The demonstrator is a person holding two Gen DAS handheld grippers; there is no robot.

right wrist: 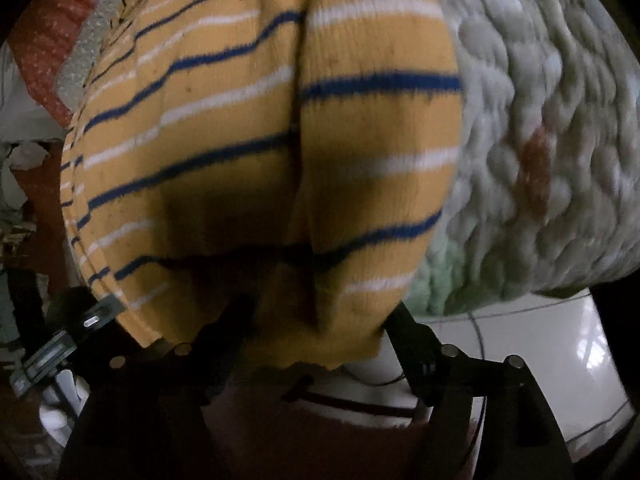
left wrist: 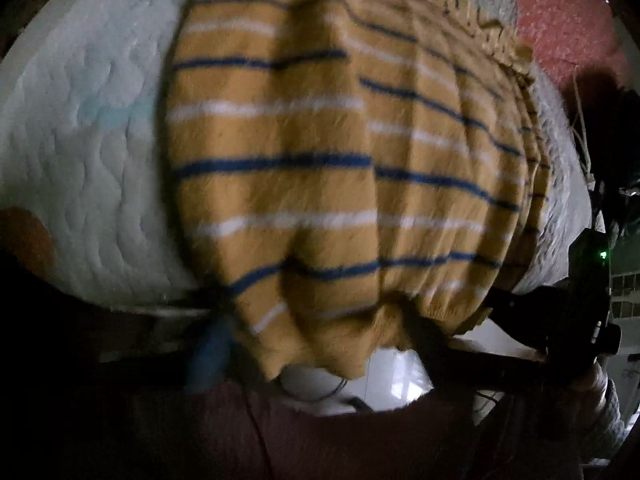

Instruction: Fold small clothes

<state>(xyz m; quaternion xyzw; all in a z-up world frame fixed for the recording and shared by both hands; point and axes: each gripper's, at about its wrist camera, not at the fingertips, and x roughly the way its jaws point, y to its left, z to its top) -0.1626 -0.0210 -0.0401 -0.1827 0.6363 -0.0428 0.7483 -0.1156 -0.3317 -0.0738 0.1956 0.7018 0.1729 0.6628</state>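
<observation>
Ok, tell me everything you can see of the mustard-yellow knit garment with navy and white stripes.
The mustard-yellow knit garment with navy and white stripes looks soft and fuzzy, with stripes running across it and a zigzag-stitched edge at its far end. It lies spread on a pale quilted bed cover, creased lengthwise, with one raised fold down its middle in the right wrist view. Its near hem hangs past the cover's edge, bunched and wavy. Both grippers' dark fingers sit at that hem; the blur hides whether they pinch it.

Yellow knit garment (right wrist: 248, 128) w/ navy & white stripes, spread on pale quilted bedding (right wrist: 540, 140), lengthwise crease down its middle, near hem draped betw right gripper (right wrist: 316, 320) fingers, jaws apart, red spotted fabric (right wrist: 44, 40) top left, blurry
</observation>
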